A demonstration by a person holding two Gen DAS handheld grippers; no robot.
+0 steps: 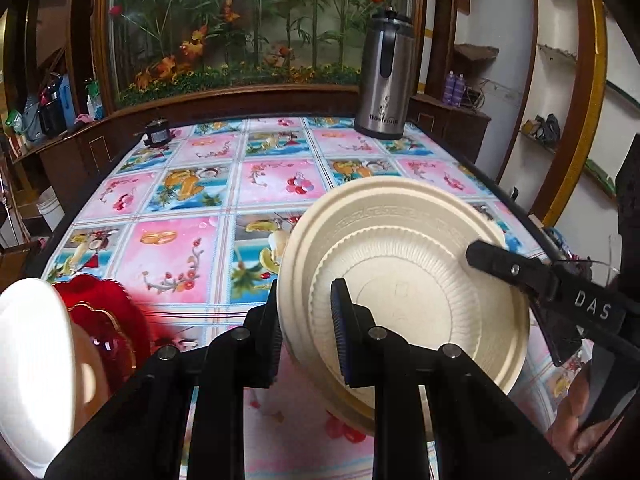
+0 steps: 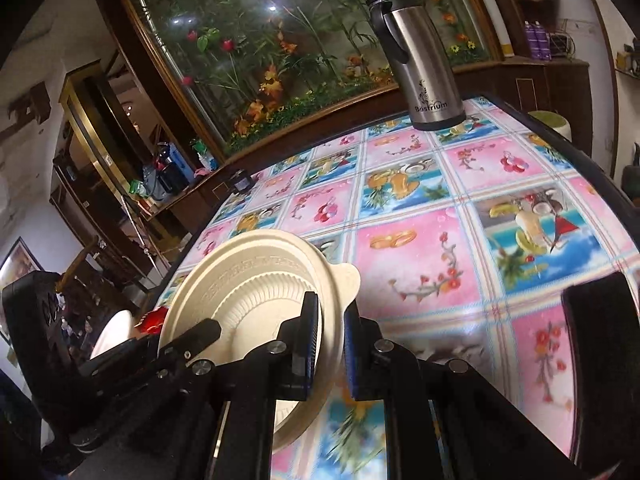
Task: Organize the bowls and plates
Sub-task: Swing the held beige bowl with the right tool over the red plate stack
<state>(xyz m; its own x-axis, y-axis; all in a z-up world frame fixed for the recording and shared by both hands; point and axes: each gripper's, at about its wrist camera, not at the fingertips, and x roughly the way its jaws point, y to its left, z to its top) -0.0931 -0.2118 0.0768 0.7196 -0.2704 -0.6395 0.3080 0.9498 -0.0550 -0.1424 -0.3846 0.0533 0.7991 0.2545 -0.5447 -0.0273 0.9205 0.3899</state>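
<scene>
A cream plate (image 1: 404, 268) with a smaller ribbed cream bowl nested in it is held tilted above the table by both grippers. My left gripper (image 1: 306, 340) is shut on its near-left rim. My right gripper (image 2: 330, 340) is shut on its opposite rim; it also shows in the left wrist view (image 1: 496, 264). The cream plate also shows in the right wrist view (image 2: 256, 292). A red dish (image 1: 108, 320) and a white bowl (image 1: 32, 364) sit at the near-left table corner.
A steel thermos jug (image 1: 386, 80) stands at the far right of the flower-patterned table (image 1: 208, 184). A small dark object (image 1: 158, 133) sits at the far left edge. A glass plant display runs behind the table.
</scene>
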